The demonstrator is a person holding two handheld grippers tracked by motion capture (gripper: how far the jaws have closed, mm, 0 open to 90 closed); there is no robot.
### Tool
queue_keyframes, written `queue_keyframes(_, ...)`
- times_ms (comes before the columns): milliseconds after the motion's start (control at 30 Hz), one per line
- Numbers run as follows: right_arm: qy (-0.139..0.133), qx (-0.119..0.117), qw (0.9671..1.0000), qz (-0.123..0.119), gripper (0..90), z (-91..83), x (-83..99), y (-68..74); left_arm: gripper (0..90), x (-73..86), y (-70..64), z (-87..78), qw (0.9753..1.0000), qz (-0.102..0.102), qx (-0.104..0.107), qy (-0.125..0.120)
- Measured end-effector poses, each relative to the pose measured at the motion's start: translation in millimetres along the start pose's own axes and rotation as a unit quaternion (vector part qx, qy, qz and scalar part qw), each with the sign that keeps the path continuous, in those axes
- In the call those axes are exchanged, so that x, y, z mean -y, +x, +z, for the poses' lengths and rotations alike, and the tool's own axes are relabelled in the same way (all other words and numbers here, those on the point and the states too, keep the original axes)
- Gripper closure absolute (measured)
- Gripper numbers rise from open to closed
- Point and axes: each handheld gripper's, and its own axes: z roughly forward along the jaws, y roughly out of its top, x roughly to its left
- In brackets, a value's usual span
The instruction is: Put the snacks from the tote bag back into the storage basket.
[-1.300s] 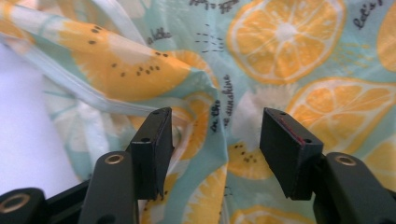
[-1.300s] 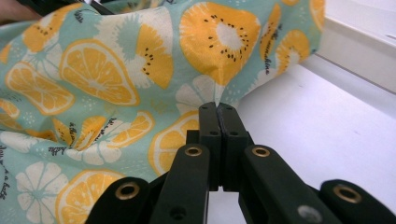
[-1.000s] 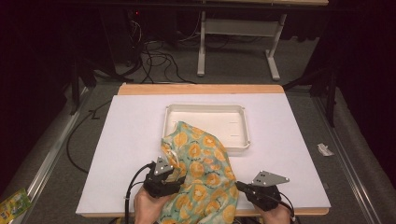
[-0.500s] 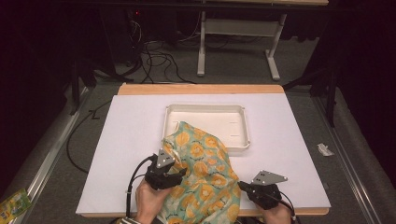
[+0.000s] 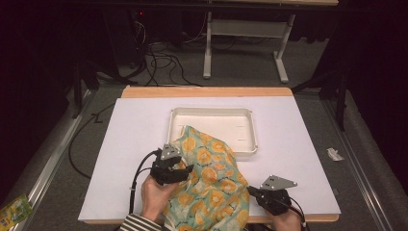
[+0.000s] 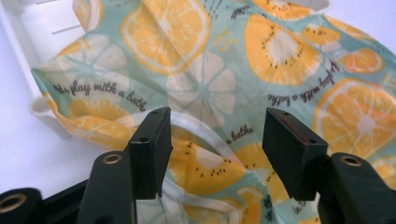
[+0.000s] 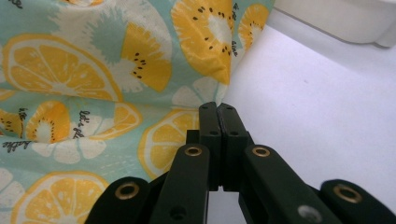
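Orange-print cloth (image 5: 211, 187) lies between left gripper (image 5: 185, 169) and right gripper (image 5: 250, 191).

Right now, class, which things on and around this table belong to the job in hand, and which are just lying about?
Part of the job:
- orange-print cloth, one end draped into the tray
- white tray
- left gripper, open over the cloth
- right gripper, shut at the cloth's edge

Just lying about:
- white scrap on the floor
- green packet on the floor
- cables behind the table
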Motion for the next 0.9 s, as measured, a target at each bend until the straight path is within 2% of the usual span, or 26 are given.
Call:
queue_keyframes(233, 0.004, 0.006, 1.0, -0.003, 90.0, 1.3, 1.1, -1.3, 42.4, 8.2, 1.1, 5.4, 0.9997, -0.003, 0.008, 0.024)
queue_keyframes(333, 0.004, 0.007, 1.0, 0.002, 90.0, 1.1, 1.8, -1.2, 42.3, 8.1, 2.1, 8.3, 0.9996, -0.008, 0.01, 0.025)
queue_keyframes(633, 0.005, 0.011, 0.9999, -0.002, 90.0, 1.4, 2.1, -1.7, 42.6, 4.6, 2.2, 15.0, 0.9991, -0.015, 0.041, 0.006)
queue_keyframes(733, 0.005, 0.013, 0.9999, -0.005, 90.0, 0.9, 2.8, -2.5, 47.9, 3.3, 1.7, 13.9, 0.9991, -0.013, 0.041, -0.007)
queue_keyframes(900, 0.004, 0.017, 0.9998, -0.006, 90.0, -0.6, 3.0, -4.4, 64.7, -2.2, -2.8, 8.0, 0.9989, 0.012, 0.038, -0.026)
